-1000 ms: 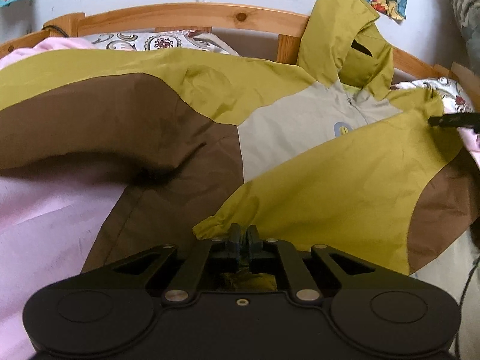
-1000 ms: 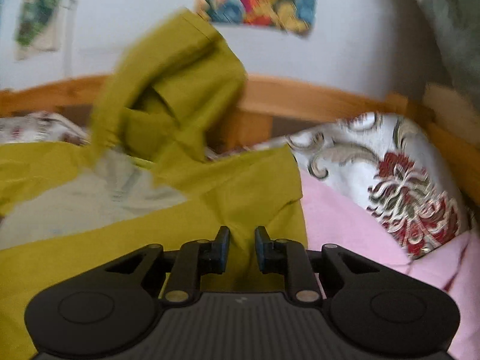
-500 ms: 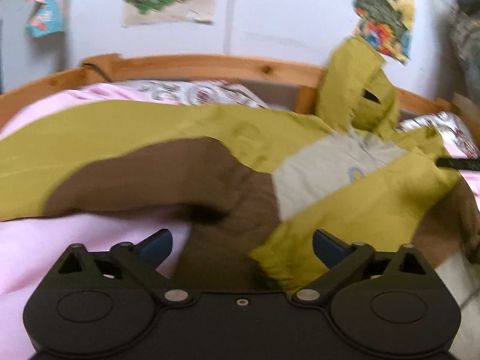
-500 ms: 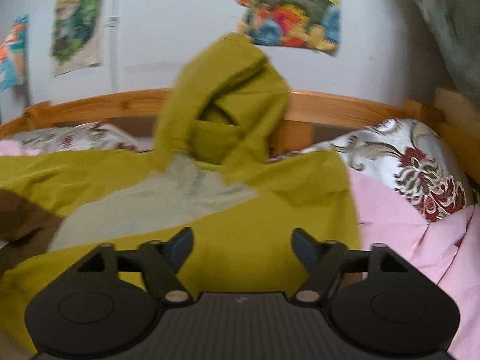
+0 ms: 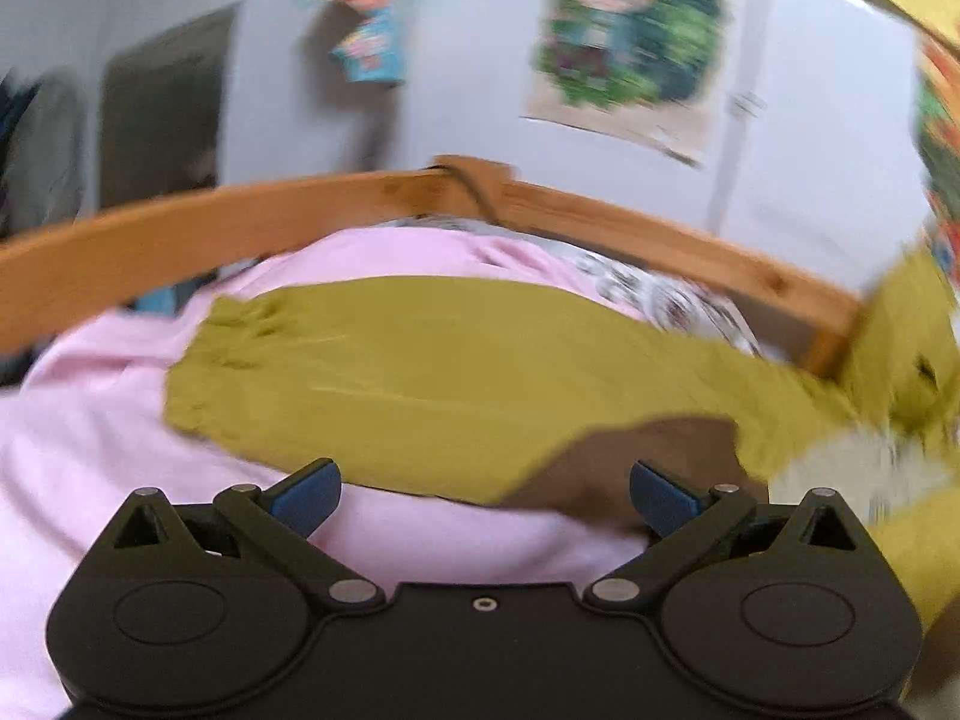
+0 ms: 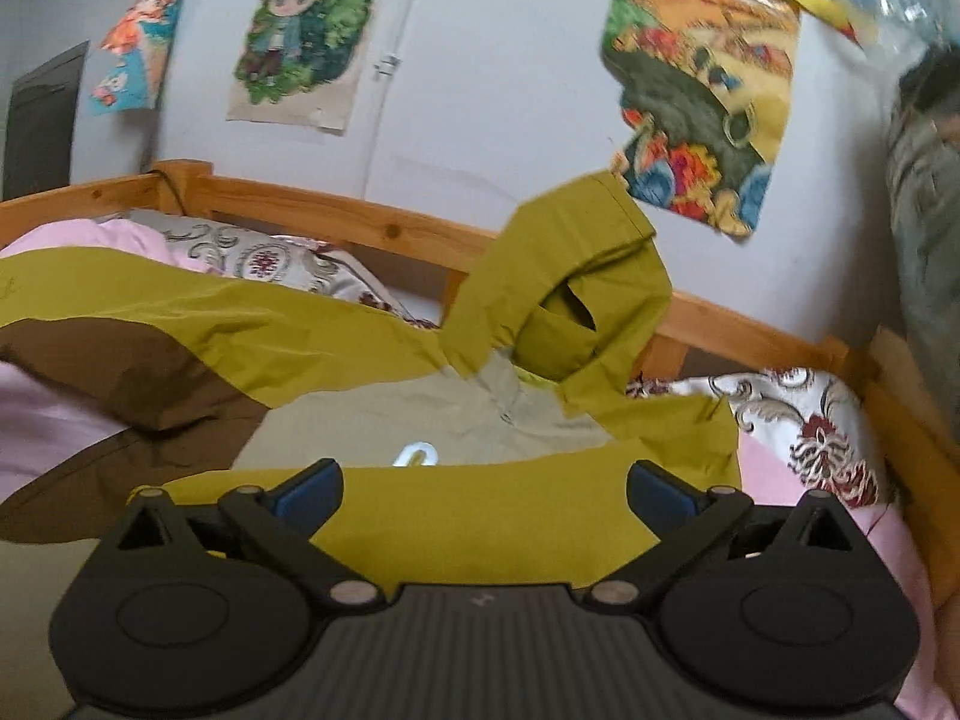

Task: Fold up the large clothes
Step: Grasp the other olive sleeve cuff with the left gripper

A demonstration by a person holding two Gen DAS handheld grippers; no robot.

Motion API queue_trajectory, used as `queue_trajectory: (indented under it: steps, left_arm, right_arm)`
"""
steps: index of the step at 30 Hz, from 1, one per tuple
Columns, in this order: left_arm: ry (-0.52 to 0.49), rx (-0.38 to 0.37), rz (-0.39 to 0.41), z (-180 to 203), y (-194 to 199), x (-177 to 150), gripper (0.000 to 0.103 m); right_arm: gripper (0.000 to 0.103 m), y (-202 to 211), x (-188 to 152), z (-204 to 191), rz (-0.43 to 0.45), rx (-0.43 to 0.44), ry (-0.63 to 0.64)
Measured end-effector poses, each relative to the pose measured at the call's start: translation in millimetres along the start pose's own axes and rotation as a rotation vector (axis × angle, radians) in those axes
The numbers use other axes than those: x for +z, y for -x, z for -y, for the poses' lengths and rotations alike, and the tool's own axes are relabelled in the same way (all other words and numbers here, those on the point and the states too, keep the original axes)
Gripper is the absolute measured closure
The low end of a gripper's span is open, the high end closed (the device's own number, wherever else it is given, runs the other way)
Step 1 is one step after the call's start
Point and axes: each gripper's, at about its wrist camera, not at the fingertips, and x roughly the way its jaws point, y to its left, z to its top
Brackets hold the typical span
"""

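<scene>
light: soft, even, daylit | left view: motion-blurred | right view: sharper | edges: fisheye-bent

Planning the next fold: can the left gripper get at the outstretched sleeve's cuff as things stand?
Probably yes: the left gripper is open and empty, and the sleeve lies flat on the pink bedding, its cuff uncovered.

We find the jacket [image 6: 372,360] spread on the bed sheet [image 5: 90,450], hood [image 6: 576,276] against the headboard [image 6: 336,219], pillows [image 6: 804,426] behind.

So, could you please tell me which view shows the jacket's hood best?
The right wrist view: the hood sits near centre, sharp and whole, propped against the bed frame. The left wrist view catches it only blurred at the right edge.
</scene>
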Motion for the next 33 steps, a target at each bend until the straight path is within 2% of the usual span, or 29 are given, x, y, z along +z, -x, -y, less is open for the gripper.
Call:
queue_trajectory:
  steps: [4,6,10,13,16,18,19,21,22,24,26,30,33]
  left_arm:
    - [0.245,0.019,-0.042,-31,-15,8,0.001]
    - [0.336,0.044,-0.067,-42,-26,9,0.001]
    - [0.46,0.091,-0.091,-60,-41,4,0.001]
    - [0.484,0.11,-0.075,-62,-42,1,0.004]
    - [0.468,0.143,-0.047,-59,-39,4,0.02]
    - [0.471,0.173,-0.03,-61,-37,8,0.04]
    - [0.487,0.185,-0.021,-64,-36,9,0.046]
    - [0.524,0.201,0.001,-69,-33,11,0.073]
    - [0.53,0.207,0.012,-70,-30,11,0.077]
    - [0.505,0.197,0.044,-65,-25,13,0.088]
    - [0.43,0.196,0.094,-52,-15,16,0.093]
    - [0.277,0.193,0.2,-18,4,28,0.095]
    - [0.135,0.221,0.207,10,6,44,0.095]
  right_arm:
    - [0.0,12,5,-4,0.015,-0.006,0.015]
    - [0.0,16,7,-3,0.02,-0.009,0.011]
    - [0.0,22,-6,2,0.001,0.015,-0.061]
    - [0.0,31,-38,0,-0.043,0.049,-0.157]
    - [0.0,42,-77,-8,-0.093,0.044,-0.241]
    - [0.0,49,-102,-15,-0.132,0.021,-0.281]
    - [0.0,52,-112,-18,-0.15,0.023,-0.293]
    - [0.0,54,-132,-22,-0.195,0.035,-0.321]
    - [0.0,55,-138,-25,-0.214,0.041,-0.334]
    - [0.0,55,-148,-27,-0.239,0.052,-0.359]
    - [0.0,54,-148,-28,-0.242,0.054,-0.356]
    - [0.0,58,-146,-24,-0.2,0.05,-0.36]
    - [0.0,61,-145,-19,-0.165,0.057,-0.357]
